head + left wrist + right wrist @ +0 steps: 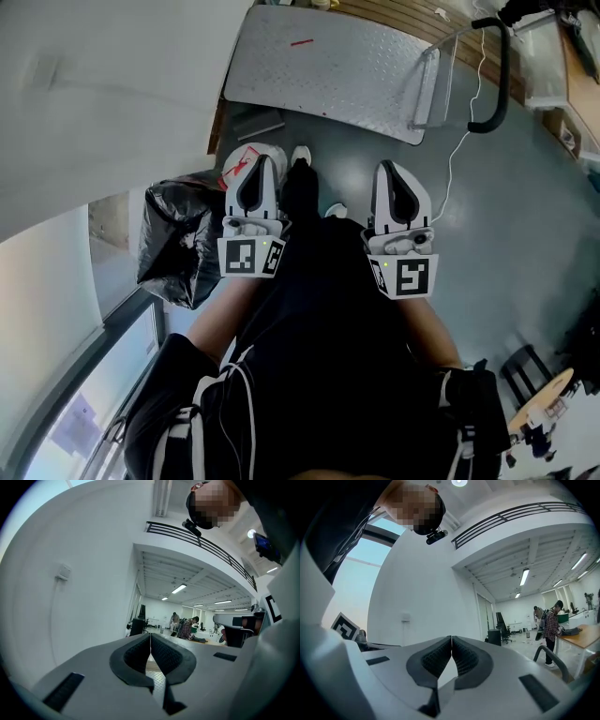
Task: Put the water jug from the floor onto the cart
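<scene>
Wide grey floor (506, 216) here, and ahead of both tools lies the cart (328, 66), its flat metal deck low to the ground with the black handle off beyond the right-hand tool; a low deck like that looks made for sliding a heavy load on. To the outside of the left tool sits a crumpled black bag (178, 239) against the wall. The person stands over it all, arms forward. The left hand-held gripper (262, 161) is held level with its jaws pressed tight together and nothing between them, and the right hand-held gripper (389, 171) matches it, closed and empty, side by side, which reads as an approach and not a grab. As for the water jug, a white rounded shape (236, 169) with red marks peeks out just under the left tool's tips, down on the floor, short of the cart; that is probably it, though I cannot tell for sure.
</scene>
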`<act>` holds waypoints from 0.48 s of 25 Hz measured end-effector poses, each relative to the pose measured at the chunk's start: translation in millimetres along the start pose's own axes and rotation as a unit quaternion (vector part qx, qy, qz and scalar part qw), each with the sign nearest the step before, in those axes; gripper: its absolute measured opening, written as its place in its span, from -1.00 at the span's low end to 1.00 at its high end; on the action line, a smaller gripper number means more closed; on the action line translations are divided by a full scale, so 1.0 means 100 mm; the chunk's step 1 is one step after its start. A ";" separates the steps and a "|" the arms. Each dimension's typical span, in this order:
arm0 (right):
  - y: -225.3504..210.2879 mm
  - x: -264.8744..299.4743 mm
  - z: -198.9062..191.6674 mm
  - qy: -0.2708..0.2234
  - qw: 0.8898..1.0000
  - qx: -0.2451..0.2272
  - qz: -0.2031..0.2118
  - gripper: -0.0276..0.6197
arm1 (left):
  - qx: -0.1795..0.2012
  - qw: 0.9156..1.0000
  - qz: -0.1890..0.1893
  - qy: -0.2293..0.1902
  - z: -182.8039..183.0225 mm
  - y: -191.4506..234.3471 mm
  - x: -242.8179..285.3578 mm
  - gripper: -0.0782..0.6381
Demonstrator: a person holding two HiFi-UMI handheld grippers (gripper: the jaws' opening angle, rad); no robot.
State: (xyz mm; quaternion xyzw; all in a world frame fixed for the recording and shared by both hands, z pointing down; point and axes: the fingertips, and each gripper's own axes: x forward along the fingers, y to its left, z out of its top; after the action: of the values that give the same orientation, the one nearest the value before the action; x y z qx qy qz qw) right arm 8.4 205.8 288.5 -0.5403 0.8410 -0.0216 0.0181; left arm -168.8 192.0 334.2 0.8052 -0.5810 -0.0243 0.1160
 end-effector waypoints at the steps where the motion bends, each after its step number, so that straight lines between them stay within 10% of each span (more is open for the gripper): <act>1: 0.01 0.12 -0.01 0.004 1.000 -0.004 0.007 -0.86 | 0.000 1.000 0.004 -0.005 0.03 0.08 0.09 -0.73; 12: -0.08 1.19 0.09 0.027 0.999 -0.047 -0.006 -0.86 | 0.009 0.999 -0.011 -0.033 0.39 0.89 1.03 -0.73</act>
State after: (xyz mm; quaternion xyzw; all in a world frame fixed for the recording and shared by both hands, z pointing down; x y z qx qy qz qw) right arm -33.3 94.3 279.2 -0.5448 0.8380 0.0034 -0.0299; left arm -225.0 62.3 325.1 0.8112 -0.5761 -0.0466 0.0888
